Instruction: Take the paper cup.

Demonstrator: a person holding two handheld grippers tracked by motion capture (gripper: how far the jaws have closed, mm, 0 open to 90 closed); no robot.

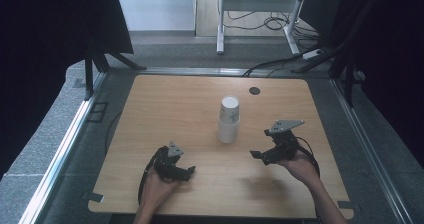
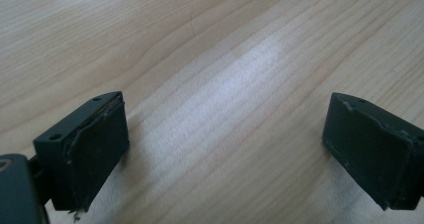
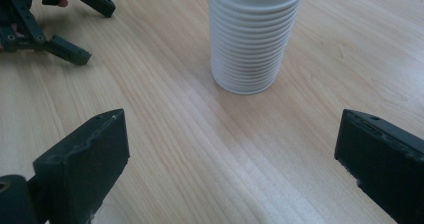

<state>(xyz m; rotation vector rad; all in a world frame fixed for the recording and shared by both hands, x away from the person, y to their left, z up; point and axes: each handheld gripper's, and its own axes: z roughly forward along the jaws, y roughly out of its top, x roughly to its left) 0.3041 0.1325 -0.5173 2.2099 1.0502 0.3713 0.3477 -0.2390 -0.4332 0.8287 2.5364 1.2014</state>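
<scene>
Both grippers' fingers (image 3: 80, 159) gape empty near stacked white cups (image 1: 229, 120), print unreadable.

Black curtains (image 1: 55, 29) flank a grey carpet floor (image 1: 170, 49); a white desk frame (image 1: 257, 6) stands beyond.

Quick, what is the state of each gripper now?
Left gripper: open, holding nothing.
Right gripper: open, holding nothing, facing the cup stack.

Lighting even, high view soft.
Pale glare streaks the desk (image 2: 240, 79) centre; dark surrounds at both sides; near claw pads blurred.
</scene>
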